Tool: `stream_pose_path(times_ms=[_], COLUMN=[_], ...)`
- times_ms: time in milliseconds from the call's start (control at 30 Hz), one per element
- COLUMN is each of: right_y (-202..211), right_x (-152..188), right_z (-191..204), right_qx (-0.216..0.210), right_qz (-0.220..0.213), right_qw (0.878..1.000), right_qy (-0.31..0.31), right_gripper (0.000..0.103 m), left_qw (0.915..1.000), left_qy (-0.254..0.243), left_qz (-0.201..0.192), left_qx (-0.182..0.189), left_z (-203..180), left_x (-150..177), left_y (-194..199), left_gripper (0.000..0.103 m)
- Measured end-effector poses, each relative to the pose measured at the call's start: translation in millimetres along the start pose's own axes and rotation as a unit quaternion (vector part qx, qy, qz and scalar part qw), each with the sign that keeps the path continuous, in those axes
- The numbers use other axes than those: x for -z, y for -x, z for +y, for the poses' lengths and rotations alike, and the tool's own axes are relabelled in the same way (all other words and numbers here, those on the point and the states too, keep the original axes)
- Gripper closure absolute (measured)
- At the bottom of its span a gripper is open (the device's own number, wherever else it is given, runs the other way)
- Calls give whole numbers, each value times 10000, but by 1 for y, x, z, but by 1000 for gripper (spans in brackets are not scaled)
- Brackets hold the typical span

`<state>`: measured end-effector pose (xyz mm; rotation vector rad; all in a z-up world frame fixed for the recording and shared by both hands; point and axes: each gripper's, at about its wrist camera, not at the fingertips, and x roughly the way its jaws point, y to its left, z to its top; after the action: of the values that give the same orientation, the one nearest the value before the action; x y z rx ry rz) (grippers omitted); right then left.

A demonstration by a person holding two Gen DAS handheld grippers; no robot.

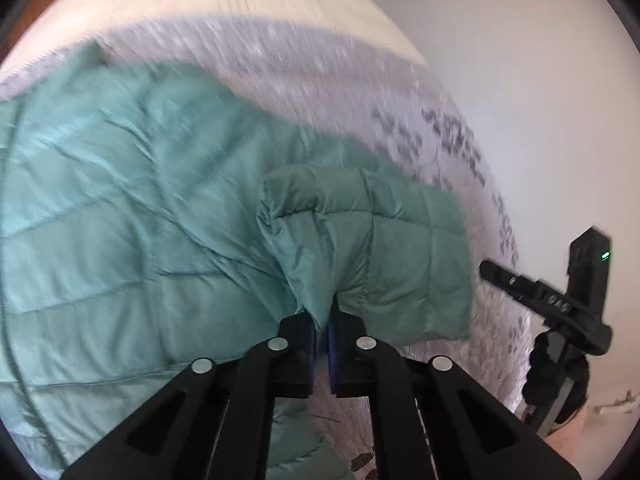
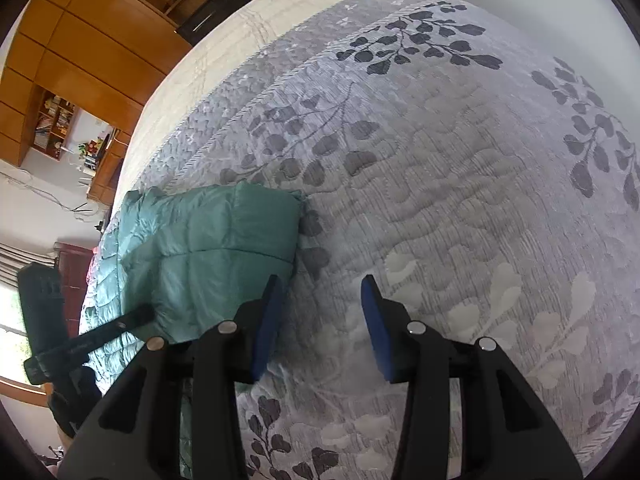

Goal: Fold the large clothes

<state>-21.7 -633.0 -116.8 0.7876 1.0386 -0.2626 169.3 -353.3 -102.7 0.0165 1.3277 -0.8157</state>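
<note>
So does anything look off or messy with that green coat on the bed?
Nothing looks damaged or spilled. The green puffer jacket lies on the bedspread, one part doubled over and pinched by the left gripper. The right gripper is open.

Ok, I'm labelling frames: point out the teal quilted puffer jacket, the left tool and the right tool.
Teal quilted puffer jacket point(image 1: 120, 208): left wrist view, flat body panel.
Left tool point(image 1: 324, 320): left wrist view, between fingertips, on pinched fabric.
Right tool point(image 2: 322, 292): right wrist view, open gap between fingertips.
</note>
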Motion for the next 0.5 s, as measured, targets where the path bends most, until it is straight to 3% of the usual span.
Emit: stream_pose_path(times_ms=[233,500], right_y=[-14,-49], right_x=[-3,-5], right_z=[33,87], right_qx=[-478,-919], right_qz=[164,519], right_qw=[9985,9928], right_qy=[215,571], right_gripper=[62,62], left_qw=[9949,9794], left_qy=[367,1090], left_qz=[-882,-1321], left_qx=[-320,-1071], left_z=[57,148], left_x=[1,13], left_y=[84,137], left_gripper=[100,100])
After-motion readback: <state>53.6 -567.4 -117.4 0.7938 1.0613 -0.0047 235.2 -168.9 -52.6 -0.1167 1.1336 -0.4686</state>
